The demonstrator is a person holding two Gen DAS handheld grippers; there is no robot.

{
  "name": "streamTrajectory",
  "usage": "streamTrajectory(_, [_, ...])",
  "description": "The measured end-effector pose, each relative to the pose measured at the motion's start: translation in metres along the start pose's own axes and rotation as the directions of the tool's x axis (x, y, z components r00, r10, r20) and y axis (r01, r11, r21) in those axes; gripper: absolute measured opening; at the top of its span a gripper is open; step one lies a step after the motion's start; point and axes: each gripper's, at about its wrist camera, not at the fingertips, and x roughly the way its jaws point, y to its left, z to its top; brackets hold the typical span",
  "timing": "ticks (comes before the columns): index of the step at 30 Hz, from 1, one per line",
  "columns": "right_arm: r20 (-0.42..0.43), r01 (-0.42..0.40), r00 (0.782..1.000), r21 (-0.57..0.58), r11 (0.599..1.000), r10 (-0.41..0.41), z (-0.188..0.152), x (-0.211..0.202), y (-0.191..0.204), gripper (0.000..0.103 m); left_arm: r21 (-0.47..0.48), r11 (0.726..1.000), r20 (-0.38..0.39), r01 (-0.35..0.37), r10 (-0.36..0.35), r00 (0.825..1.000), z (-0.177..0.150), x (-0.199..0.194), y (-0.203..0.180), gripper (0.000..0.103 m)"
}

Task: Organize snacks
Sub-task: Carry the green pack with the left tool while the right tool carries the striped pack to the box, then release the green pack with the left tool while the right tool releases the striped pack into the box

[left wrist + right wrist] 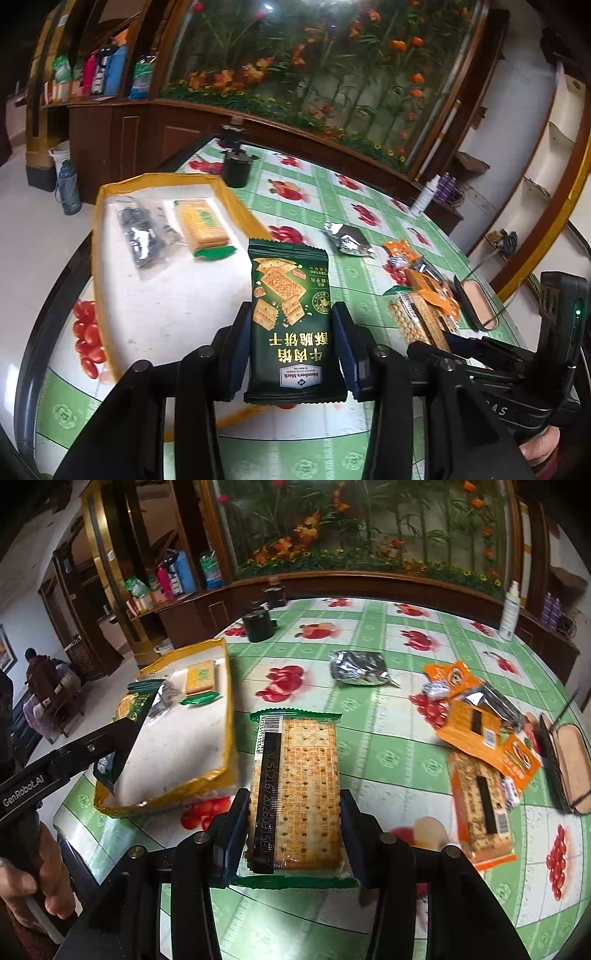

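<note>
My left gripper (291, 317) is shut on a dark green cracker pack (290, 321) and holds it above the near edge of the yellow-rimmed white tray (155, 302). The tray holds a yellow cracker pack (201, 221) and a clear bag of dark snacks (142, 236). My right gripper (293, 805) is shut on a clear pack of square crackers (299, 797), held over the table to the right of the tray (184, 753). The left gripper (110, 746) with its green pack shows at the tray's left in the right wrist view.
Loose snacks lie on the green fruit-print tablecloth (388, 753): a silver pouch (358, 666), orange packs (476, 723), a sesame cracker pack (484, 812). An open glasses case (569, 764), a black cup (258, 626) and a white bottle (509, 611) also stand there.
</note>
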Motion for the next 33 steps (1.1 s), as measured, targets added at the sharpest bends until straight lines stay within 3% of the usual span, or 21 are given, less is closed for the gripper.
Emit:
streamTrajectory(15, [-0.060,-0.169,0.985,-0.127,0.977,0.162,0.039,0.044,0.081,0.051,-0.112,0.988,-0.021,-0.102,0.100,0.995,0.002,0.006,0.057,0.041])
streamTrajectory(23, [-0.141,-0.249,0.961,-0.051,0.967,0.239,0.055,0.094,0.093,0.051,-0.121,0.979,-0.068,-0.166,0.159,0.985,-0.009,0.019,0.070,0.041])
streamTrajectory(33, [-0.198,-0.251,0.949,0.001,0.968,0.246,0.071,0.137,0.100,0.051,-0.007,0.960,-0.083,-0.281,0.280,0.957,-0.016,0.035,0.055,0.041])
